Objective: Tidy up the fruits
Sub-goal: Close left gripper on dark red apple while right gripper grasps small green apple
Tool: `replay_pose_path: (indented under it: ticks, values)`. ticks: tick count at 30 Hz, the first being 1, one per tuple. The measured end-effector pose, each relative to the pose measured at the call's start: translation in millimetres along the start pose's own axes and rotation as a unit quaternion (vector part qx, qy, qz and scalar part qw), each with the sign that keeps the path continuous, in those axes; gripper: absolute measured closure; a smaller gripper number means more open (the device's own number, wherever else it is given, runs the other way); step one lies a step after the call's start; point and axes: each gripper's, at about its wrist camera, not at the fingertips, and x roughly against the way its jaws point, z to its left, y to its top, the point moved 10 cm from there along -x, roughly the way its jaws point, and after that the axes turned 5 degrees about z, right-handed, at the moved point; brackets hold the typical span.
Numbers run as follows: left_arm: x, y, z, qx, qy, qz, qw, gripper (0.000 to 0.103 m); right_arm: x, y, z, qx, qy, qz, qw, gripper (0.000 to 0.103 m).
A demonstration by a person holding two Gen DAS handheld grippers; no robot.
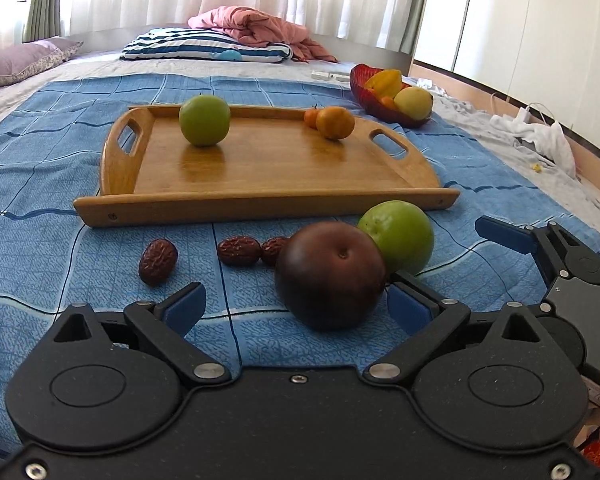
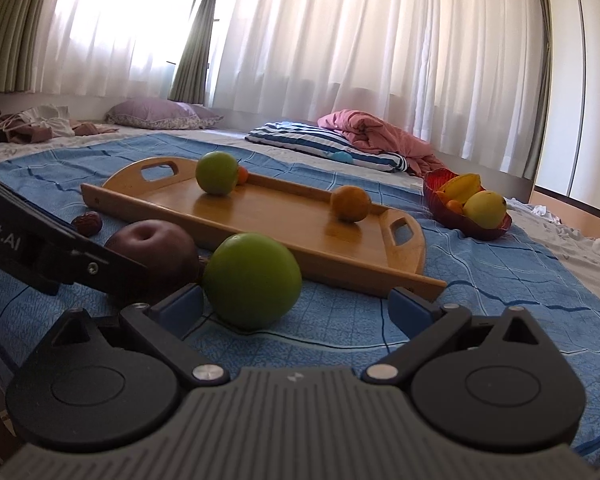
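A wooden tray (image 1: 260, 184) lies on the blue bedspread and holds a green apple (image 1: 204, 120) and two small oranges (image 1: 335, 122). In front of it lie a dark brown fruit (image 1: 330, 276), a second green apple (image 1: 398, 236) touching it, and three red dates (image 1: 158, 261). My left gripper (image 1: 296, 304) is open with the dark fruit between its fingers, near the right pad. My right gripper (image 2: 296, 308) is open with the green apple (image 2: 252, 280) between its fingers, near the left pad. The tray (image 2: 284, 224) and dark fruit (image 2: 152, 252) also show in the right wrist view.
A red bowl (image 1: 380, 98) with yellow and orange fruit sits beyond the tray at the right. A striped pillow (image 1: 204, 46) and pink blanket (image 1: 260, 28) lie at the back. White cloth and cables (image 1: 540, 132) lie off the bed's right edge.
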Motion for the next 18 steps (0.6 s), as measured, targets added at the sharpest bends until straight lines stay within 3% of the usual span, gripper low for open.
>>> replay_pose_path:
  ticks: [8, 18]
  values:
    - [-2.8, -0.6, -6.8, -0.001, -0.015, 0.009, 0.9999, 0.027, -6.3, -3.6, 5.6, -0.001, 0.017, 0.011, 1.0, 0.0]
    - [-10.9, 1.7, -15.4, 0.0, -0.017, 0.011, 0.9998, 0.034, -12.3, -6.7, 2.3, -0.031, 0.042, 0.022, 0.998, 0.006]
